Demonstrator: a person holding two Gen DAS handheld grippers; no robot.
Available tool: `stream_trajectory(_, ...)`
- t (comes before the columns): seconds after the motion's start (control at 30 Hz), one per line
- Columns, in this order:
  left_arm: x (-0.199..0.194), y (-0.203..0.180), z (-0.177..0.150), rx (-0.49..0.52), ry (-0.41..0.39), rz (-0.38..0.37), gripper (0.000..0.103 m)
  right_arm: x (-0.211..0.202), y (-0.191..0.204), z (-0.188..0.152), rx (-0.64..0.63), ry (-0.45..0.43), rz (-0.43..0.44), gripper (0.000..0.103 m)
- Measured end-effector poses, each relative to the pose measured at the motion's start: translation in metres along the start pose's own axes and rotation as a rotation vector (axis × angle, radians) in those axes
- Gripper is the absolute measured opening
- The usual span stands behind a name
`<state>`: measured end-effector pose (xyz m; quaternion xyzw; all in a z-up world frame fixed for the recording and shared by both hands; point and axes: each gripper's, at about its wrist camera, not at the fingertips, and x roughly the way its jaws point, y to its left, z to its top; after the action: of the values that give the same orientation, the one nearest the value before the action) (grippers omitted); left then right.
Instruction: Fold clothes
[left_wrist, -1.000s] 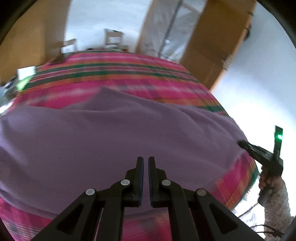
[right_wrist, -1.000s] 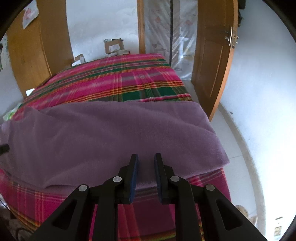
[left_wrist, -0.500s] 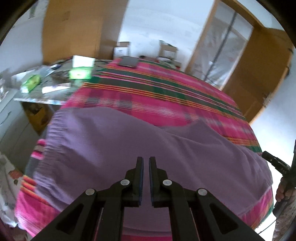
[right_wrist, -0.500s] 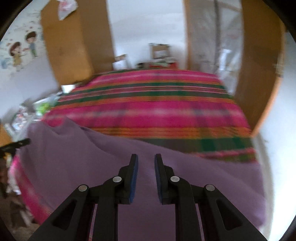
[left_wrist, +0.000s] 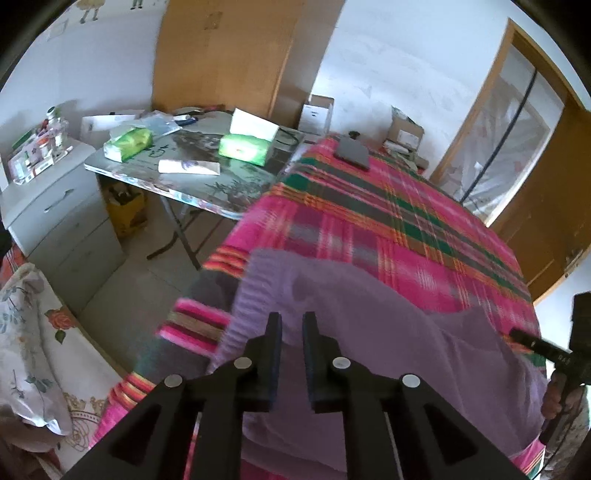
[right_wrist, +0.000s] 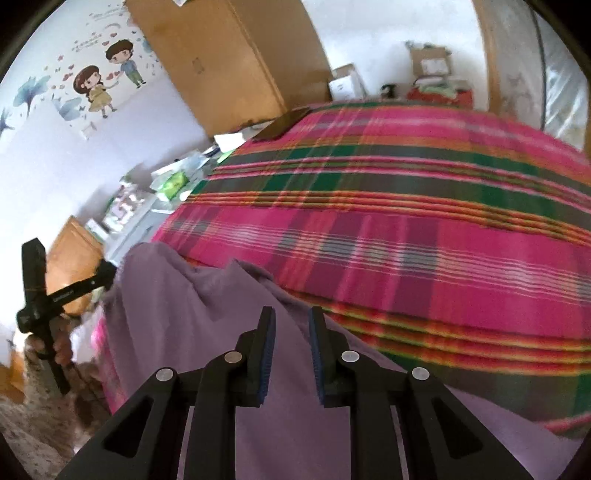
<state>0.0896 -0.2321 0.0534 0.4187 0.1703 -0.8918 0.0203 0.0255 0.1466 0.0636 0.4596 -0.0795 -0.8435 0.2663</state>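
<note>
A purple garment (left_wrist: 369, 314) lies spread across the near side of a bed with a pink plaid cover (left_wrist: 369, 221). My left gripper (left_wrist: 291, 321) hovers over the garment's left end, its fingers a little apart and holding nothing. In the right wrist view the same garment (right_wrist: 177, 302) runs below my right gripper (right_wrist: 291, 317), which is open and empty above the cloth. A fold of the garment rises just beyond its fingertips. Each view shows the other gripper held in a hand: the right one (left_wrist: 532, 345) at the far right, the left one (right_wrist: 74, 291) at the far left.
Left of the bed a folding table (left_wrist: 207, 184) carries green tissue packs (left_wrist: 243, 147) and papers. A white drawer cabinet (left_wrist: 62, 206) stands nearer, with floral bedding (left_wrist: 26, 332) below it. A dark flat object (left_wrist: 352, 151) lies at the bed's far corner. A wooden wardrobe (left_wrist: 221, 55) and door (left_wrist: 546, 184) stand behind.
Both grippers have swung to the left, toward the garment's left end and the side table. The left gripper's fingers have parted slightly. The right gripper's gap is unchanged.
</note>
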Motion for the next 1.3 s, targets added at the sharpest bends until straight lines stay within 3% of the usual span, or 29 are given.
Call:
stream_trajectory(0.13,0.005,0.015,0.024,-0.043,0.016,-0.01,0.022,0.023,0.007,0.015,-0.008,0.058,0.05,0.027)
stream_trajectory(0.23,0.016,0.027,0.04,-0.076,0.072,-0.04,0.028,0.036,0.01,0.023,-0.018,0.093,0.086,0.027)
stream_trajectory(0.43,0.048,0.039,0.056,-0.114,0.198,-0.1,0.028,0.06,0.012,0.031,0.007,0.157,0.162,0.027)
stream_trajectory(0.63,0.077,0.051,0.057,-0.225,0.33,-0.222,0.028,0.074,0.012,0.037,0.028,0.193,0.235,0.028)
stream_trajectory(0.9,0.09,0.069,0.053,-0.308,0.384,-0.29,0.028,0.086,0.011,0.035,0.076,0.248,0.308,0.028)
stream_trajectory(1.13,0.087,0.082,0.051,-0.357,0.376,-0.308,0.029,0.086,0.008,0.035,0.1,0.252,0.309,0.028)
stream_trajectory(1.3,0.095,0.084,0.047,-0.382,0.413,-0.347,0.029,0.087,0.007,0.035,0.118,0.25,0.312,0.028)
